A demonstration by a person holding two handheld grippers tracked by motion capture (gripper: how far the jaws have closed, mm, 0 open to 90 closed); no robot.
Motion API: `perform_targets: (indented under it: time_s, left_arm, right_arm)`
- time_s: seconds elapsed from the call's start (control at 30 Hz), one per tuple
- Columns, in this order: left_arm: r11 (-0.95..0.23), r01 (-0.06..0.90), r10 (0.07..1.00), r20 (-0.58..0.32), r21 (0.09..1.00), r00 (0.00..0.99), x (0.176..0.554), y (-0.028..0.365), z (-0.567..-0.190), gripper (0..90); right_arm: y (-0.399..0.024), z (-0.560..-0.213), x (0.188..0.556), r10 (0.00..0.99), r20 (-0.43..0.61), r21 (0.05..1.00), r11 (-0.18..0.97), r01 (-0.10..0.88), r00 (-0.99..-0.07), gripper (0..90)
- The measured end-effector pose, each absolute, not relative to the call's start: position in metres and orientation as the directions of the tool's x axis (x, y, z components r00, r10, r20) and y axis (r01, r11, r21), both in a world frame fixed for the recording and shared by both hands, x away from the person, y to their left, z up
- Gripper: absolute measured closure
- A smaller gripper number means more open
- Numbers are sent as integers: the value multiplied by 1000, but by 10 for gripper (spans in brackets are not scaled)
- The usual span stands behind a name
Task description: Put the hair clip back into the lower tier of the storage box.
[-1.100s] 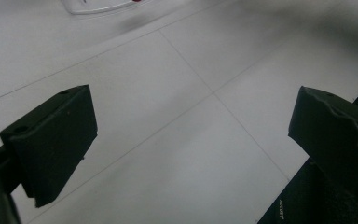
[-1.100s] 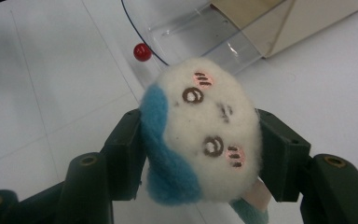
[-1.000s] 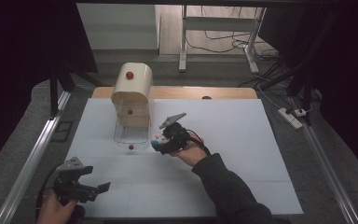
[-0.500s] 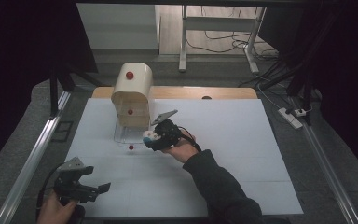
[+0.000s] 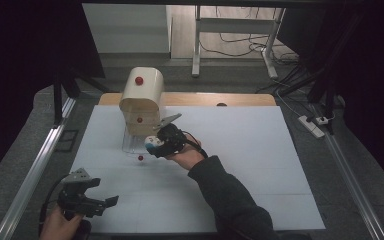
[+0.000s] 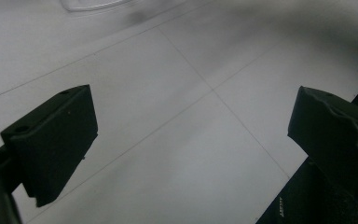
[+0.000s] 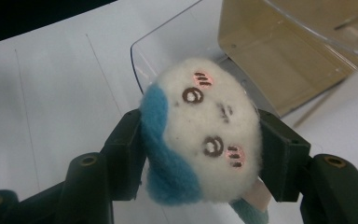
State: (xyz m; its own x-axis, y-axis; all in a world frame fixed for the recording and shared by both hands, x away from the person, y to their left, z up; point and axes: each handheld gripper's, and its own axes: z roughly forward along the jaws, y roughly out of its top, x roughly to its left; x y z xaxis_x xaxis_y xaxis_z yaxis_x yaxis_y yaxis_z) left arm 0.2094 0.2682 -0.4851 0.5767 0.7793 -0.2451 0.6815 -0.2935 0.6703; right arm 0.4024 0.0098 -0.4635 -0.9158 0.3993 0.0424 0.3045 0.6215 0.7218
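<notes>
The right gripper (image 5: 152, 145) holds a small plush toy (image 7: 203, 133), white with a blue patch and a stitched face with pink cheeks. In the right gripper view its two black jaws press on the toy from either side, closed as far as the soft body lets them, and the toy bulges up and forward between them, face to the camera. One finger (image 7: 128, 149) sits against the blue side, the other against the white side.

From the high view the toy (image 5: 151, 143) shows at the gripper's tip, above the white mat (image 5: 260, 150), just in front of the beige box (image 5: 141, 97) with a red knob on its rounded top. A clear tray (image 7: 177, 44) juts from the foot of the box, and the toy hangs just beside its edge; whether they touch I cannot tell. A small red ball (image 5: 140, 158) lies on the mat near the gripper.

The left gripper (image 5: 97, 200) rests at the mat's near left corner, well apart from the toy. In its own view its jaws stand wide apart with nothing between them.
</notes>
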Motion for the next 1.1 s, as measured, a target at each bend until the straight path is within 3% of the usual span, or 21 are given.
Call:
perform_targets:
  time_s: [1.1]
  left_arm:
    - [-295, 685, 779, -248, 666, 576, 210, 268, -486, 15]
  right_arm:
    - [66, -478, 409, 391, -8, 714, 647, 269, -920, 398]
